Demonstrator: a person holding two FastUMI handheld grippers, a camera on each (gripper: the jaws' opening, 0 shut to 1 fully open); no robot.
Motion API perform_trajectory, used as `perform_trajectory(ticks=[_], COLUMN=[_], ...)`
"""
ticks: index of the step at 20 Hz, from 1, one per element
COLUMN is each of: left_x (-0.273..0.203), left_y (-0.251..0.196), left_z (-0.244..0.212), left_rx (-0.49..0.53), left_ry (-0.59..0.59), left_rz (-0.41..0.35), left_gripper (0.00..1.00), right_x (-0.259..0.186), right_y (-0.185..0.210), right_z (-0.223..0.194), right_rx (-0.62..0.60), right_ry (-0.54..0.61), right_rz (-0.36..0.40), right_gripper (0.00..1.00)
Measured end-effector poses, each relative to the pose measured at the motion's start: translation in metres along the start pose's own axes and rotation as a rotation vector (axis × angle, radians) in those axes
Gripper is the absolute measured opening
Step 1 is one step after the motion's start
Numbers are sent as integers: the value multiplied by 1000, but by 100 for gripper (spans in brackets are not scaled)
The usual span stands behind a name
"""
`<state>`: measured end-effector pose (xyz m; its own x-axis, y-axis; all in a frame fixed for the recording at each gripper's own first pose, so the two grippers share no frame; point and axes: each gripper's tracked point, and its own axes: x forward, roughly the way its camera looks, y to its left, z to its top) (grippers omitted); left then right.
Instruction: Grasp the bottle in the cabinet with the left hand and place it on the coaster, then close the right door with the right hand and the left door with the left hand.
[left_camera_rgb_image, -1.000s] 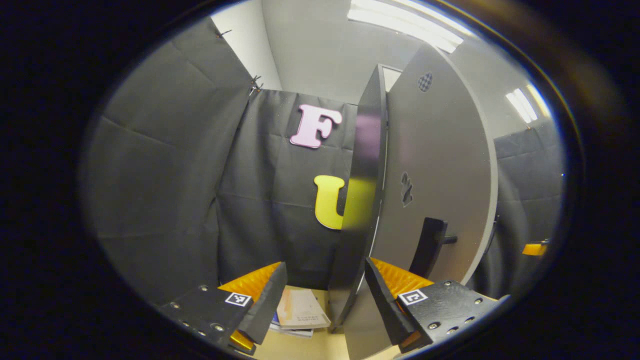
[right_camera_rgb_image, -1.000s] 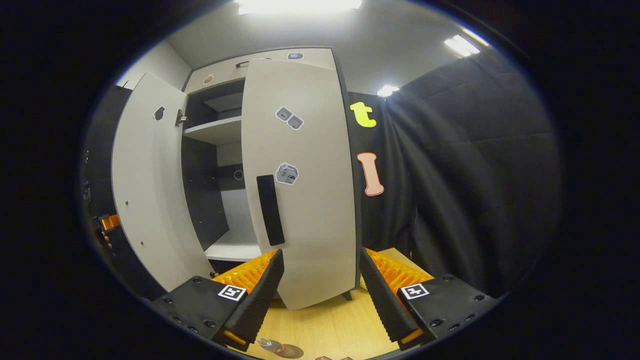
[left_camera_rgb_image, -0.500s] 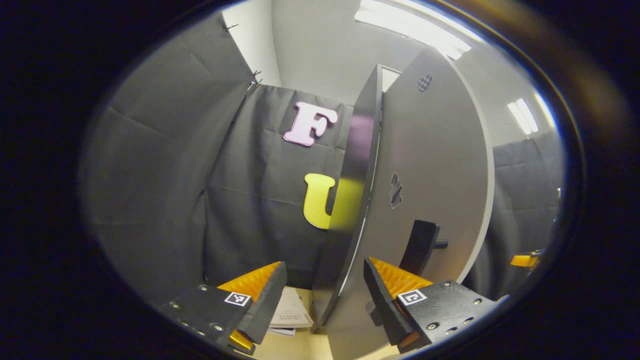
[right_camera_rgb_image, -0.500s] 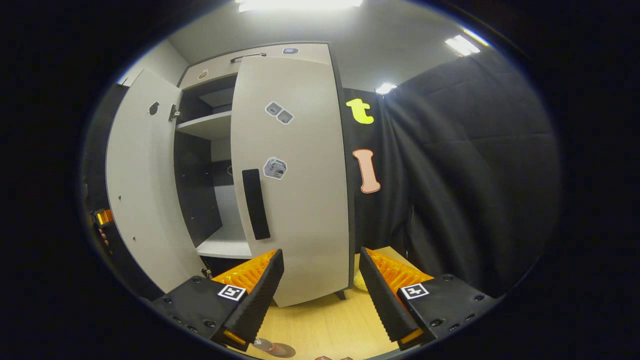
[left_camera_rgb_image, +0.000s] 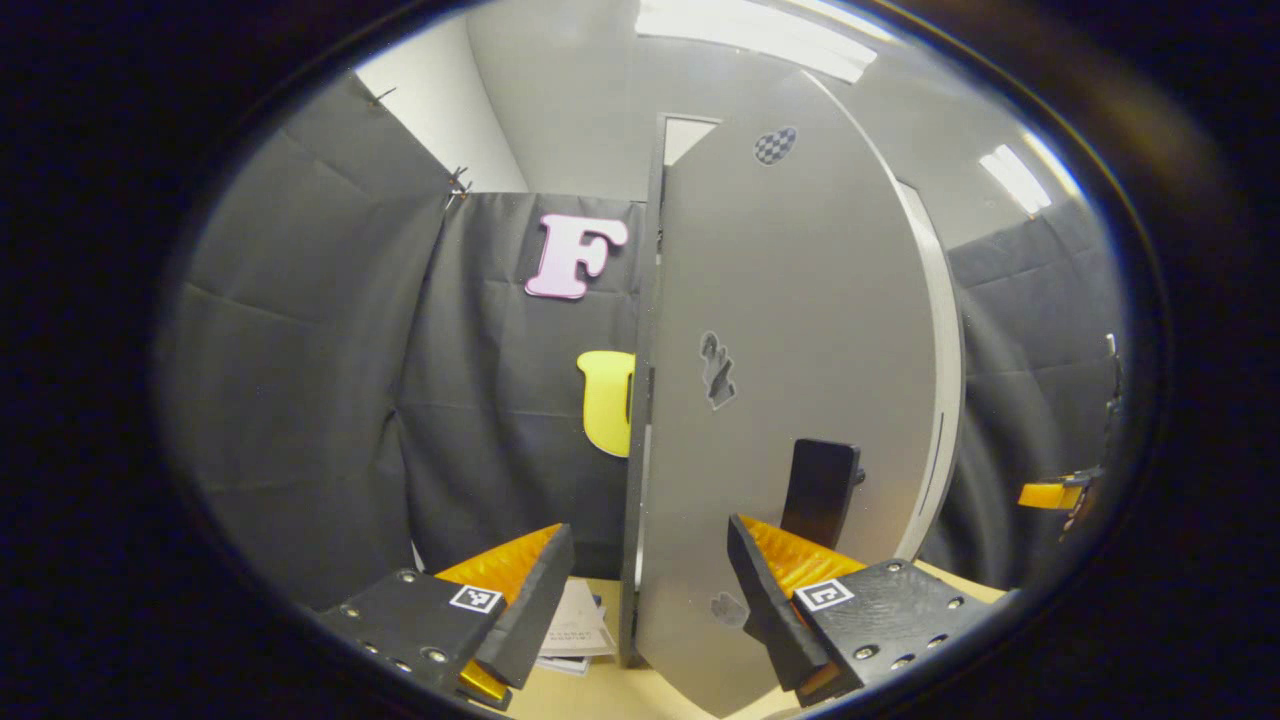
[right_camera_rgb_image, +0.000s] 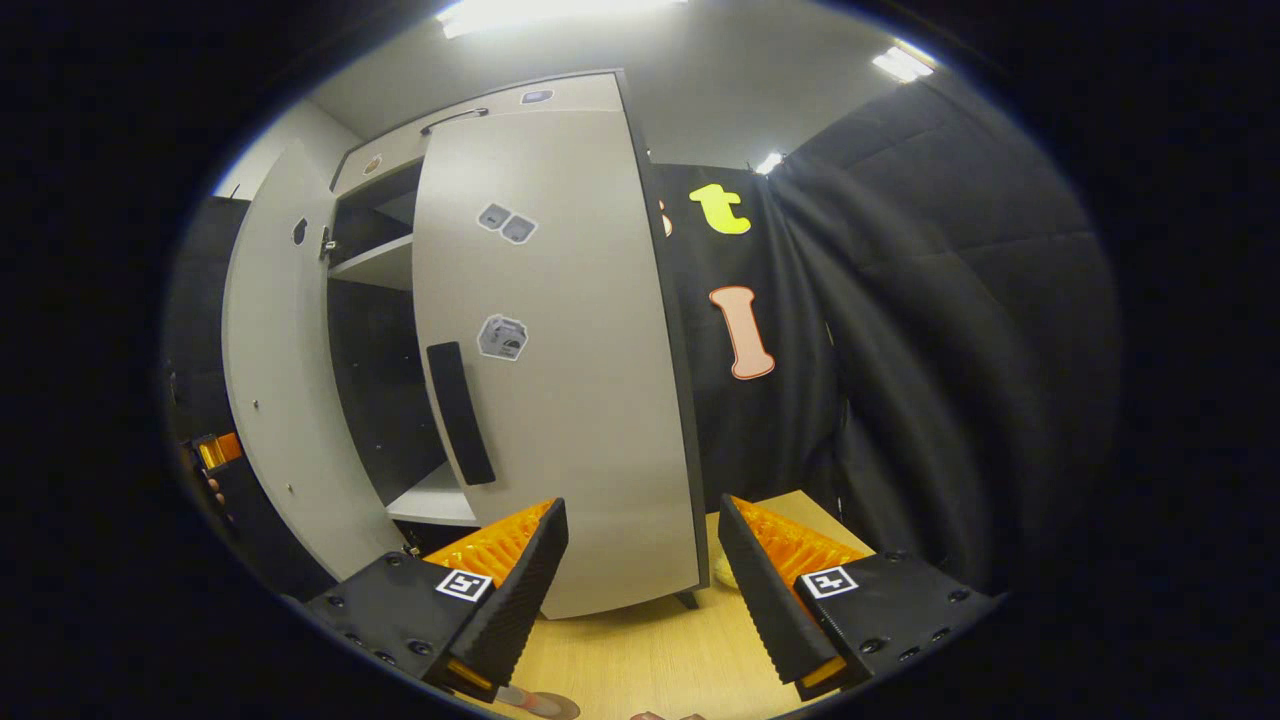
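Two doors of the cabinet (right_camera_rgb_image: 480, 105) are what I'm watching. From the right gripper view, the right door (right_camera_rgb_image: 570, 360) looks nearly shut, its dark handle (right_camera_rgb_image: 460, 412) at about nine o'clock of its middle and three small stickers on its face. The left door (right_camera_rgb_image: 275, 370) stands ajar, and between the two I can see a dark interior with a pale shelf (right_camera_rgb_image: 375, 265) high up and a pale floor panel (right_camera_rgb_image: 435, 500) low down.

My right gripper (right_camera_rgb_image: 640, 590) sits wide, nothing between its fingers, its tips in front of the right door's lower edge; I can't tell whether either finger touches it. On the wooden table (right_camera_rgb_image: 650, 650), at six o'clock in this view, I catch a bit of the bottle (right_camera_rgb_image: 520, 697) standing on the coaster (right_camera_rgb_image: 555, 708), mostly cut off by the edge. At nine o'clock, far off, a hand holds the other gripper beside the left door.

In the left gripper view, my left gripper (left_camera_rgb_image: 645, 600) is also wide and empty. The left door (left_camera_rgb_image: 790, 400) fills the centre, its outer face toward me, its hinge-side edge passing between my fingers. The door's dark handle (left_camera_rgb_image: 820, 490) is just above my right finger (left_camera_rgb_image: 770, 600). Some papers (left_camera_rgb_image: 580, 630) lie on the table at six o'clock.
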<state>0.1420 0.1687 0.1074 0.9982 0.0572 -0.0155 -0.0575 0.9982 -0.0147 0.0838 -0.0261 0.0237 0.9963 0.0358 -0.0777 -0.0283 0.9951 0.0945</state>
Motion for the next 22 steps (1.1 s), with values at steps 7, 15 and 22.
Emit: perform_trajectory(ticks=[7, 15, 22], left_x=[28, 1, -54], left_y=[-70, -112, -125], left_z=[1, 10, 18], left_rx=[-52, -98, -48], left_ry=[-21, -79, -80], left_rz=[24, 67, 162], left_gripper=[90, 92, 96], right_x=[9, 0, 26], right_y=[-55, -150, -168], right_z=[0, 12, 22], right_rx=[15, -53, -51], right_ry=[11, -55, -70], right_rz=[-11, -123, -10], right_gripper=[96, 96, 96])
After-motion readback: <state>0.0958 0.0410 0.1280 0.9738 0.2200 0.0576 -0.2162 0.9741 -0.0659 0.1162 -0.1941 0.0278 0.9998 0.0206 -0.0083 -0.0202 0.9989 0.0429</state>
